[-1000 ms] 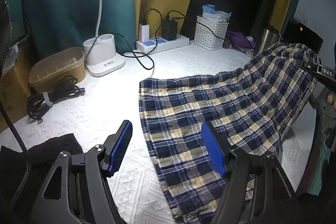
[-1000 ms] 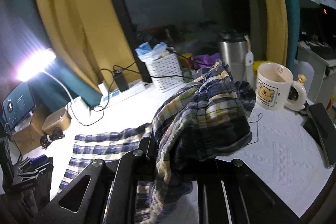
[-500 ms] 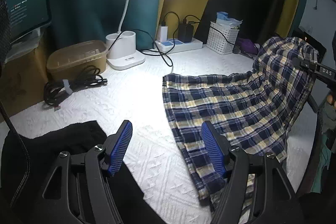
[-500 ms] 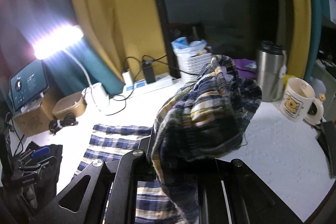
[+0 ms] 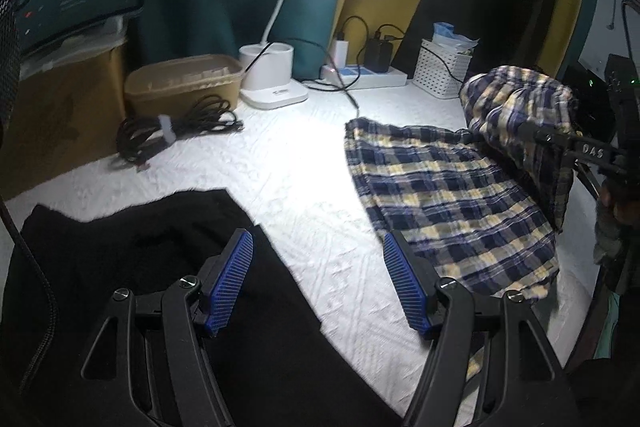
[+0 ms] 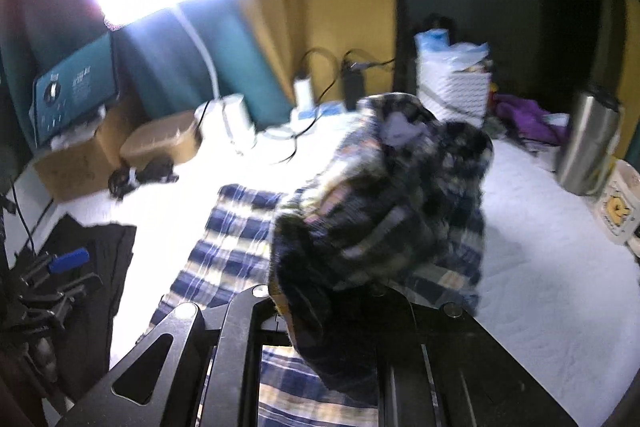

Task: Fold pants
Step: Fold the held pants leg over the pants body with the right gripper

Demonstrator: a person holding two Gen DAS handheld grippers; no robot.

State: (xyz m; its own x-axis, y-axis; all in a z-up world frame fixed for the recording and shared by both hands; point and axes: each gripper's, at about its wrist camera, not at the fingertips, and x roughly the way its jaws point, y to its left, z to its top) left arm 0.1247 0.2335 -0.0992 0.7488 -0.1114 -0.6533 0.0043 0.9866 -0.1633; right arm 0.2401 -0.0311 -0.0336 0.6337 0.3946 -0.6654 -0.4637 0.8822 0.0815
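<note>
Blue and yellow plaid pants [image 5: 448,187] lie on the white table cover, leg ends toward the lamp. My right gripper [image 6: 340,307] is shut on the bunched waist end of the pants [image 6: 384,195] and holds it lifted over the flat part. It also shows in the left wrist view [image 5: 568,143] at the right. My left gripper [image 5: 320,279] is open and empty, low over the table, left of the pants and beside a black garment [image 5: 140,259]. Its blue pads [image 5: 230,279] stand wide apart.
A lit desk lamp with a white base [image 5: 272,83], a tan lidded box [image 5: 184,83], a cable bundle [image 5: 176,131], a power strip [image 5: 368,75] and a white basket [image 5: 444,71] line the back. A steel flask [image 6: 588,143] and a mug [image 6: 618,203] stand at the right.
My right gripper has carried the bunched waist end leftward over the flat part. My left gripper has drawn back and left, off the pants, toward the black garment.
</note>
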